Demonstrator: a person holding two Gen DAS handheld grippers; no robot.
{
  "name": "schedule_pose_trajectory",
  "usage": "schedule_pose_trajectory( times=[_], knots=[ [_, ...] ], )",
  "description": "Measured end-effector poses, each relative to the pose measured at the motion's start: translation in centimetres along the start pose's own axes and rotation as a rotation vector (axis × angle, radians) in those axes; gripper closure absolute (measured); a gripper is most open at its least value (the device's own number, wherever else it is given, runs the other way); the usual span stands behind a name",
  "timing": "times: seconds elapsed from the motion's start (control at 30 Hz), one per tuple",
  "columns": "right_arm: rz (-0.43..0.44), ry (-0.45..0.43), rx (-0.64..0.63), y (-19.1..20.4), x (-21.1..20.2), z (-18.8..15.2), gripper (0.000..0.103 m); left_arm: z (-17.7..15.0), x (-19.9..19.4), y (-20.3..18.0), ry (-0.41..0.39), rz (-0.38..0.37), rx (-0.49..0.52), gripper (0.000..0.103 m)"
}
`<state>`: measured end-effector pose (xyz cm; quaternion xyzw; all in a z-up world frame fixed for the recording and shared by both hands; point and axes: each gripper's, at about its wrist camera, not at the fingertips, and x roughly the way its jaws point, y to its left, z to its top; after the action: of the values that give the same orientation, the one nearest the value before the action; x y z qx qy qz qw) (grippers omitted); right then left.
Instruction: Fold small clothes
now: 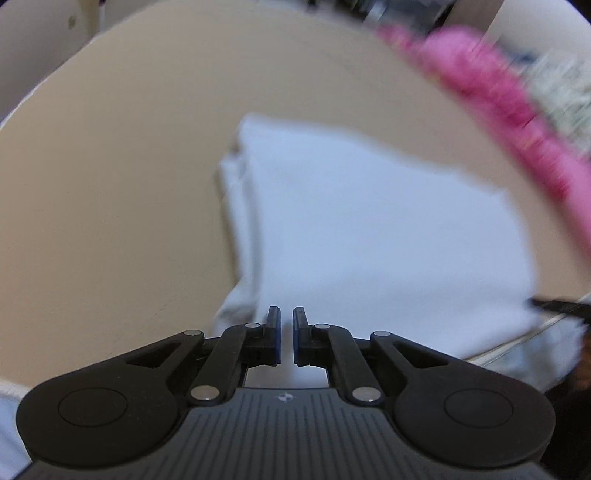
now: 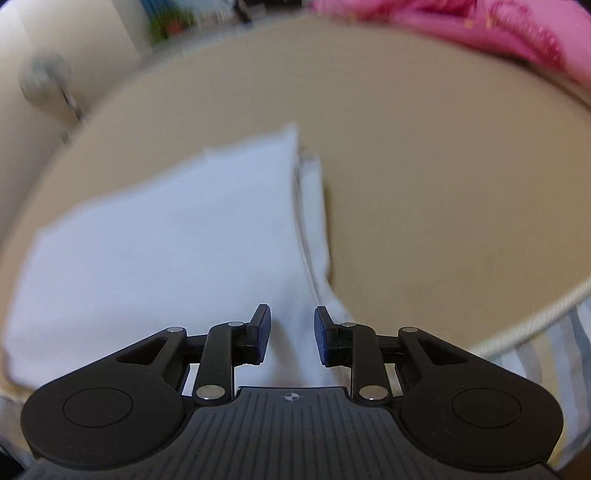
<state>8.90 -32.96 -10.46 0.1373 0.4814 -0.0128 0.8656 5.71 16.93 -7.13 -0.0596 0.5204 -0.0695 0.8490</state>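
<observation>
two blurry fisheye views, each looking forward along a handheld gripper over a tan surface (image 1: 122, 177) with a pale piped edge

in the left wrist view, the left gripper (image 1: 286, 325) sits at the bottom centre, its black fingers with blue pads (image 1: 275, 341) drawn close together, only a narrow slit between them. nothing shows in that slit, and the blur makes it impossible to tell whether they pinch any cloth. just beyond the tips lies a folded white garment (image 1: 369, 229), a roughly rectangular stack with layered edges showing along its left side. it spreads from the gripper tips up and to the right across the tan surface. a bright pink cloth (image 1: 498, 96) runs along the far right edge of the surface, well apart from the white garment

in the right wrist view, the right gripper (image 2: 291, 325) is at the bottom centre with its fingers spread apart, released, gripping nothing. the white garment (image 2: 166, 240) lies ahead and to the left of it, with its near right corner reaching down between the blue pads (image 2: 263, 338) without being squeezed. its layered edges show along its right side. the pink cloth (image 2: 498, 29) appears at the top right, at the far edge of the tan surface (image 2: 443, 166). a striped fabric (image 2: 546, 354) shows below the piped edge at right
</observation>
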Motion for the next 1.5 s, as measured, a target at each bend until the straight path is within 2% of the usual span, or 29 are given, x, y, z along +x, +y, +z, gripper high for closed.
schedule_pose_trajectory(
  times=[0.03, 0.07, 0.1, 0.17, 0.23, 0.33, 0.4, 0.53, 0.6, 0.7, 0.77, 0.87, 0.97, 1.0, 1.03, 1.13, 1.2, 1.33, 1.37, 1.47, 1.5],
  knots=[
    [-0.014, 0.005, 0.003, -0.1, 0.2, -0.1, 0.076, -0.2, 1.3, 0.5, 0.063, 0.045, -0.007, 0.097],
    [-0.009, -0.005, 0.014, -0.4, -0.4, -0.1, 0.076, -0.4, 1.7, 0.9, 0.086, 0.071, -0.021, 0.093],
    [0.002, -0.030, 0.022, -0.5, -0.9, 0.0, 0.076, -0.3, 1.3, 0.9, 0.076, 0.064, -0.036, 0.093],
    [0.025, -0.092, 0.008, -0.1, -2.0, 0.0, 0.076, 0.0, -0.7, 1.1, -0.008, 0.042, -0.034, 0.092],
    [0.033, -0.115, -0.011, 0.1, -2.2, 0.0, 0.075, 0.2, -2.0, 0.9, -0.075, 0.014, -0.031, 0.090],
    [-0.011, -0.060, -0.043, 0.5, -0.7, -0.3, 0.075, 0.4, -2.6, 0.5, -0.125, 0.004, -0.029, 0.088],
    [-0.036, -0.035, -0.063, 0.8, 0.0, -0.4, 0.075, 1.6, -2.4, -1.1, -0.162, 0.006, -0.012, 0.088],
    [-0.034, -0.094, -0.071, 1.4, -1.2, -0.4, 0.074, 2.1, -2.9, -3.2, -0.214, -0.021, 0.011, 0.081],
    [-0.025, -0.128, -0.070, 1.2, -1.2, 0.2, 0.074, 2.2, -2.0, -4.0, -0.185, 0.010, 0.042, 0.080],
    [-0.063, -0.072, -0.077, 0.8, -0.1, 0.0, 0.073, 1.8, 2.0, -3.9, -0.004, 0.177, 0.109, 0.074],
    [-0.075, -0.052, -0.077, 0.7, 0.4, -0.2, 0.072, 2.1, 1.5, -4.0, -0.025, 0.164, 0.075, 0.074],
    [-0.053, -0.101, -0.076, 0.5, -0.7, -0.1, 0.072, 2.3, -0.1, -3.7, -0.094, 0.116, 0.035, 0.074],
    [-0.092, -0.052, -0.093, 0.3, 0.2, -0.4, 0.071, 2.2, 0.6, -3.5, -0.050, 0.140, 0.023, 0.073],
    [-0.107, -0.032, -0.097, 0.2, 0.6, -0.6, 0.066, 2.0, 1.3, -3.6, -0.019, 0.171, 0.047, 0.066],
    [-0.111, -0.038, -0.094, 0.2, 0.6, -0.6, 0.065, 2.0, 1.5, -3.9, -0.025, 0.192, 0.065, 0.062],
    [-0.110, -0.107, -0.071, 0.7, -0.9, -0.6, 0.065, 2.0, -0.5, -4.3, -0.134, 0.246, 0.114, 0.059],
    [-0.097, -0.178, -0.075, 1.6, -2.4, -0.8, 0.065, 1.8, -2.3, -3.9, -0.198, 0.242, 0.106, 0.057],
    [-0.033, -0.299, -0.098, 4.5, -5.5, -2.3, 0.065, 1.1, -4.6, -1.6, -0.227, 0.233, 0.031, 0.057],
    [-0.008, -0.322, -0.107, 5.5, -6.0, -2.8, 0.066, 0.8, -5.1, -0.8, -0.224, 0.239, 0.012, 0.057],
    [0.055, -0.344, -0.137, 8.6, -6.8, -4.3, 0.090, -0.2, -6.8, 1.4, -0.208, 0.270, -0.040, 0.057],
    [0.074, -0.353, -0.150, 9.9, -6.8, -4.7, 0.091, -0.5, -7.4, 2.1, -0.205, 0.280, -0.056, 0.057]
  ],
)
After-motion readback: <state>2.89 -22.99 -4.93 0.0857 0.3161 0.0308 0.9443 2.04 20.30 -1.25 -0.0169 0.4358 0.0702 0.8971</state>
